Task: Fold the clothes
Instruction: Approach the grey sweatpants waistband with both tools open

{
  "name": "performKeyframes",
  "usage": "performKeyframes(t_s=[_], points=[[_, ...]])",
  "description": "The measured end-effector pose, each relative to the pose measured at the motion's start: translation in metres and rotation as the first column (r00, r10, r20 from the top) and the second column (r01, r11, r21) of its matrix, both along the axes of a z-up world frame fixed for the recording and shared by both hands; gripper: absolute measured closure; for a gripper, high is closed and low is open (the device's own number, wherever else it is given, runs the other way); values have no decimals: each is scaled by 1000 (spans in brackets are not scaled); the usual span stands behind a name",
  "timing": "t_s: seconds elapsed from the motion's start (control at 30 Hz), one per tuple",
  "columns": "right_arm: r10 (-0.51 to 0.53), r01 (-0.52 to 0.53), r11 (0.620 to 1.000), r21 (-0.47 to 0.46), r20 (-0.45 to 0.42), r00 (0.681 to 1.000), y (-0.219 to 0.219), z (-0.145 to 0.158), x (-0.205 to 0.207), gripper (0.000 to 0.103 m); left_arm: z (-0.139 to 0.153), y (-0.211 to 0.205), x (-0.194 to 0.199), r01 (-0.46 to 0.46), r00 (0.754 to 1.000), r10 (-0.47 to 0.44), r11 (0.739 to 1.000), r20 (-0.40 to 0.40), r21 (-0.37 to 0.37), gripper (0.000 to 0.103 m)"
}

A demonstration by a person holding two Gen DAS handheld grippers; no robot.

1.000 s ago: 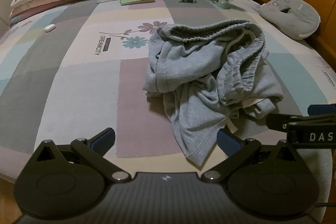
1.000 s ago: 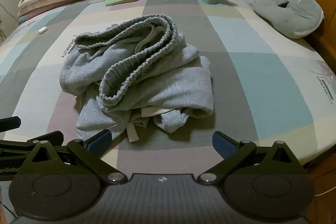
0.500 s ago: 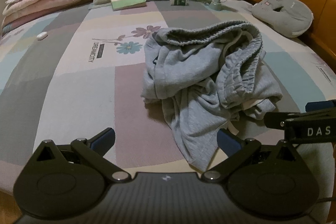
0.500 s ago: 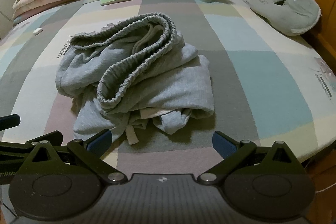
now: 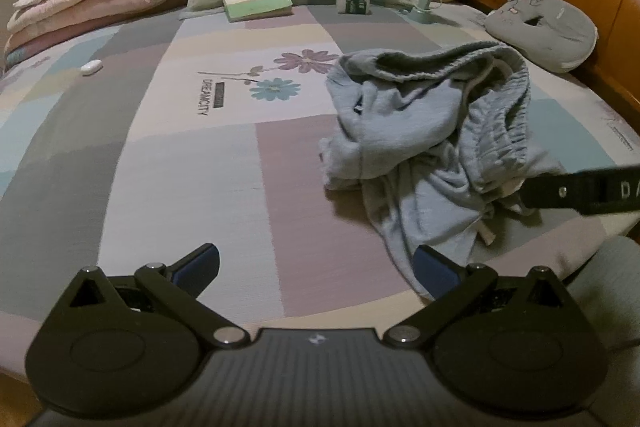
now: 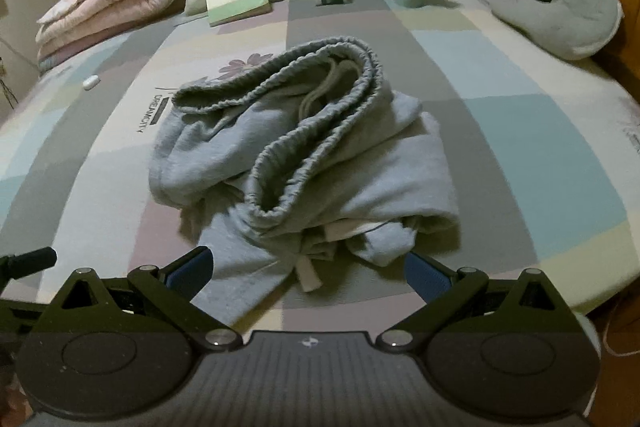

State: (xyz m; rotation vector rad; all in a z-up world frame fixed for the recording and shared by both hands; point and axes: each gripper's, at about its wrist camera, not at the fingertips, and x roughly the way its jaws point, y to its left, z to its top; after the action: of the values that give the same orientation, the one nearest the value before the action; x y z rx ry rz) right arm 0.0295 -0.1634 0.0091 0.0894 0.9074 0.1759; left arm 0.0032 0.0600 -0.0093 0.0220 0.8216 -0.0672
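Now | left gripper jaws wide, empty | right gripper jaws wide, empty | pants crumpled mid-frame on bed

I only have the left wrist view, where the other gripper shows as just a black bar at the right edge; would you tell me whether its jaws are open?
Observer: Yes. The right gripper is open, and its blue-padded fingers are wide apart and hold nothing. They sit at the near edge of the crumpled grey sweatpants.
Operator: Thank you. Is any part of the garment lying between those fingers?
Observer: Yes. The flat cream drawstring end hangs out of the pile about midway between them. A loose grey fold reaches towards the left-hand finger.
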Motion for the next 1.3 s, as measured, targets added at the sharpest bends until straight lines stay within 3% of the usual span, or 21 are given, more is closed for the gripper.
performKeyframes(t_s=[0.57,0.8,0.9,1.17,1.3], points=[[162,-157,981,-114,33,986,-15,1,5,0,1,-26,17,15,1000,-15,1000,25,-6,1],[211,-199,972,-127,84,974,-24,4,15,0,9,-37,24,64,991,-67,998,118,25,1],[248,-232,960,-155,88,965,-24,0,16,0,7,-39,30,76,990,-80,996,119,41,1],[214,-212,975,-59,16,977,-42,-10,27,0,0,-37,41,100,992,-100,995,78,13,1],[213,-211,975,-72,19,977,-44,-10,29,0,3,-39,47,112,990,-114,993,89,26,1]])
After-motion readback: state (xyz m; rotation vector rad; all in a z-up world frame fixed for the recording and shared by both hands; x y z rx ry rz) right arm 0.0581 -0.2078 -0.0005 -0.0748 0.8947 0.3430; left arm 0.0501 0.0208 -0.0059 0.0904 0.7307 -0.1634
